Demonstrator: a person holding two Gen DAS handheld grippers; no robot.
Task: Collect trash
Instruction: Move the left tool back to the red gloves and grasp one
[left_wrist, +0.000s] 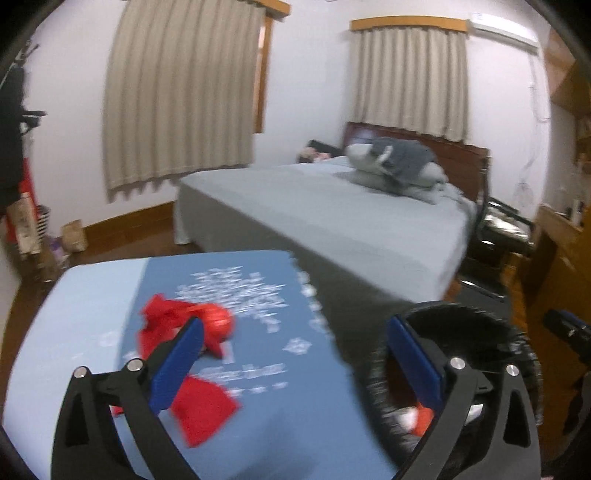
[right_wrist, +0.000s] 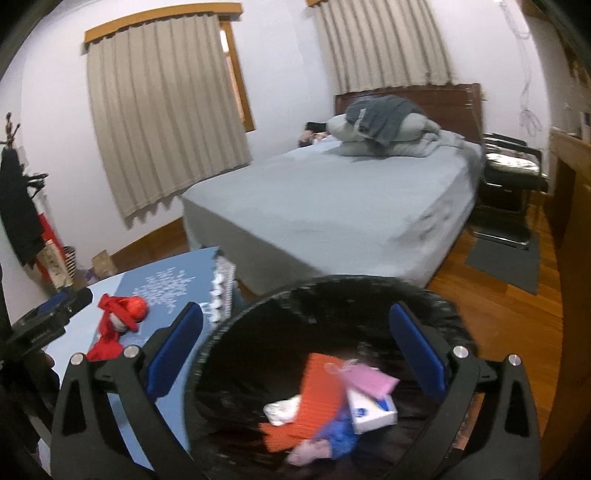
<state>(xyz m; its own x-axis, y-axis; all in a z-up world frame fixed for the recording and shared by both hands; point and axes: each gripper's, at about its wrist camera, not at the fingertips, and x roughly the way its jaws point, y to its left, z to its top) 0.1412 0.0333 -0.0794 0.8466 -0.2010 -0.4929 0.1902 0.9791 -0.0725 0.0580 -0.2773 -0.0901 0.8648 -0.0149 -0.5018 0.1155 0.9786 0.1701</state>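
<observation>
Home bedroom, bed (right_wrist: 332, 206), curtains (right_wrist: 162, 110)

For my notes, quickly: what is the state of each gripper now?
Left gripper: open, holding nothing.
Right gripper: open, empty, over the bin.

- One black bin (right_wrist: 332, 295) is sitting beside the blue table (right_wrist: 177, 406).
- Two red scraps are lying on the table: a crumpled red wad (left_wrist: 192, 325) and a flat red piece (left_wrist: 203, 410).
- Two curtains (left_wrist: 181, 99) are hanging.
- One bed (right_wrist: 332, 206) is standing behind.
</observation>
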